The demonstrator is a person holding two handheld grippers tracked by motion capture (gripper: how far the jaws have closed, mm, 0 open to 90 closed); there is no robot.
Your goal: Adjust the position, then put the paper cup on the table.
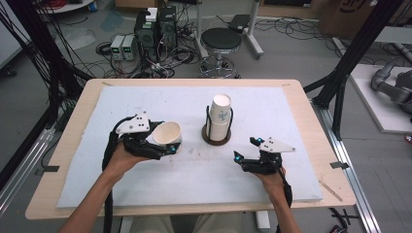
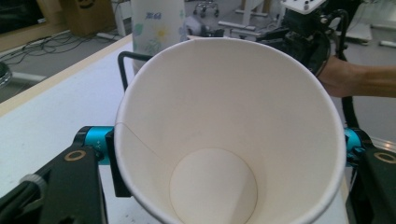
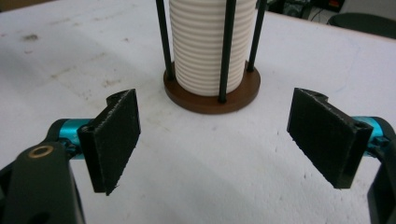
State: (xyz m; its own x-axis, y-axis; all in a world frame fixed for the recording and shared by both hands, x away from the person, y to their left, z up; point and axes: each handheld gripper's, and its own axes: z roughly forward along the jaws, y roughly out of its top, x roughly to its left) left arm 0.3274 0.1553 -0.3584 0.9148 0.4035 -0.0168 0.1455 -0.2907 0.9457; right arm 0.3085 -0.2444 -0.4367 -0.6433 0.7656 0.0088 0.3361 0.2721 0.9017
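Note:
My left gripper (image 1: 167, 145) is shut on a white paper cup (image 1: 167, 132), held tilted with its open mouth facing up and toward me. Up close in the left gripper view the cup (image 2: 224, 140) sits between the jaws, empty inside. A stack of paper cups (image 1: 220, 115) stands in a black wire holder on a round brown base (image 1: 216, 137) at the table's middle. My right gripper (image 1: 247, 149) stands open to the right of the holder; its pads (image 3: 114, 140) are wide apart with nothing between them, facing the ribbed stack (image 3: 208, 44) and brown base (image 3: 210, 98).
A white foam sheet (image 1: 272, 174) covers the wooden table (image 1: 73, 116). Beyond the far edge stand a black stool (image 1: 221, 41), computer boxes (image 1: 155, 29) and tangled cables on the floor. Black frame posts (image 1: 350, 53) rise at the right.

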